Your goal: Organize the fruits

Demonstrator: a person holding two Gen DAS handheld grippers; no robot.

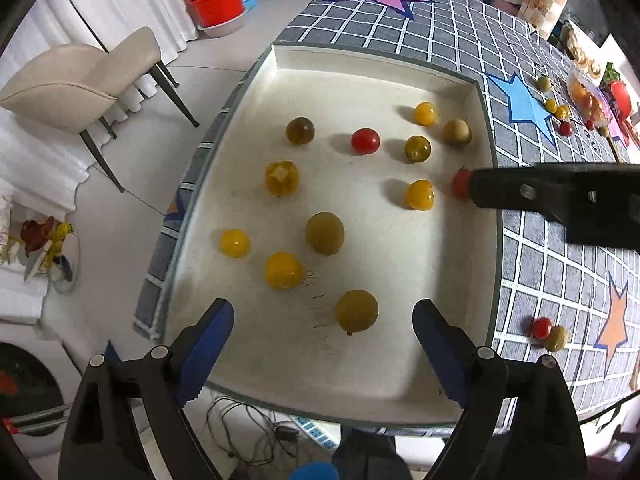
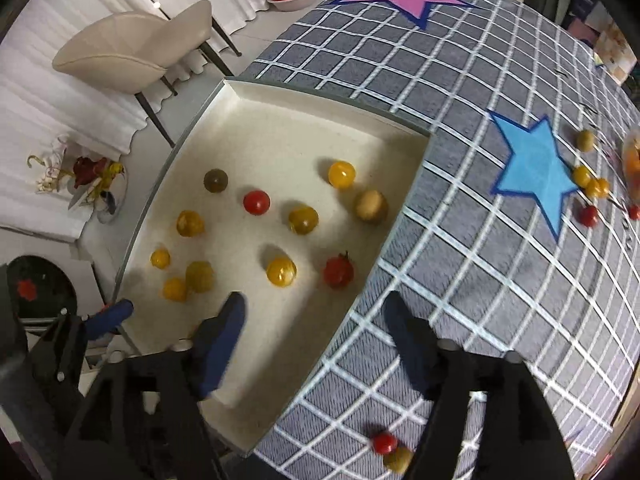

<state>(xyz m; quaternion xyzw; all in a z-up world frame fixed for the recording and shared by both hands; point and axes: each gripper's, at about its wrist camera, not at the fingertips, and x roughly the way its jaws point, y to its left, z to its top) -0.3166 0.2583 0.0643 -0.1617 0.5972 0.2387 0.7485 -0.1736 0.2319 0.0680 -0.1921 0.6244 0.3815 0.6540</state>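
Thirteen small fruits (image 1: 324,233) lay in the white tray (image 1: 400,360), both my left gripper (image 1: 323,322) and right gripper (image 2: 316,320) hung released and empty, while several loose fruits (image 2: 588,182) remained on the tablecloth (image 2: 460,260), far right and near.

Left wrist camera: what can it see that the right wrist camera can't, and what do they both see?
Only the left wrist view shows the olive-yellow fruit lying between the open left claw tips; the right wrist view hides it. It also shows the tangled cables on the floor.

Only the right wrist view shows the red tomato with a green stem whole, and the right claw open above the tray's edge.

Both show the white tray of small fruits, the checked tablecloth with stars, the beige chair, and a red and green pair outside the tray.
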